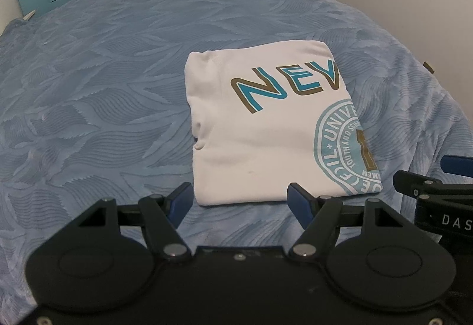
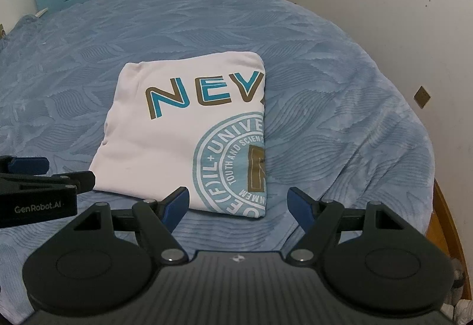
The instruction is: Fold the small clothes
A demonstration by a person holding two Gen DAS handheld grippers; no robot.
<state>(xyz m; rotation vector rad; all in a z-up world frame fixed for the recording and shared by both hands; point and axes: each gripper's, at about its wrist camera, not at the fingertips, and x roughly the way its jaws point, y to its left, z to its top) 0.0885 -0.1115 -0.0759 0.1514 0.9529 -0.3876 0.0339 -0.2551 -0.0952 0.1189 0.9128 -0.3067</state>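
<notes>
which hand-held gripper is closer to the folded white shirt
Left, narrowly. The left hand-held gripper hangs open at the folded white shirt's near edge, fingertips flanking it. The right hand-held gripper, also open, sits just short of its near right corner.

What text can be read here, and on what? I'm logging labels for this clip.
"NEV": white folded shirt, cut off at the fold.
"UNIVE", "YOUTH AND SCIENC": shirt's round seal, partly folded away; the lower rim lettering is unclear.
"GenRobot.AI": left gripper body.
"DAS": right gripper body, cut by the frame edge.
</notes>
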